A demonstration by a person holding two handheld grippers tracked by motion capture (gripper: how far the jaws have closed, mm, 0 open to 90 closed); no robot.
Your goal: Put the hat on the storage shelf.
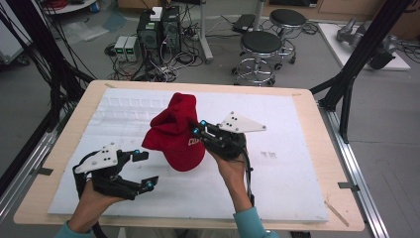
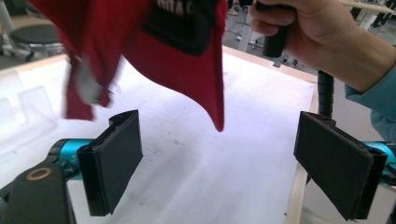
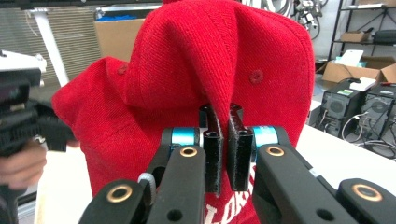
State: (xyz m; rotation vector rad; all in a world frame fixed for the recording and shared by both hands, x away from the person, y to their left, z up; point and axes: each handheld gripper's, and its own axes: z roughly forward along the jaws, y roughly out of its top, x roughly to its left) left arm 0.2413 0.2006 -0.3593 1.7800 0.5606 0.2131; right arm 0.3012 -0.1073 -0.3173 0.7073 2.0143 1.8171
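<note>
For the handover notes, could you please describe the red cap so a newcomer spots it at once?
Look above the white foam board on the wooden table. The right gripper pinches a red knitted fabric cap with white lettering: the one red thing there.

Grey floor (image 1: 297, 54), stools (image 1: 260, 47), computer towers (image 1: 158, 29)

A pale wooden table (image 1: 317, 144) carries a white foam sheet (image 1: 277, 163).
</note>
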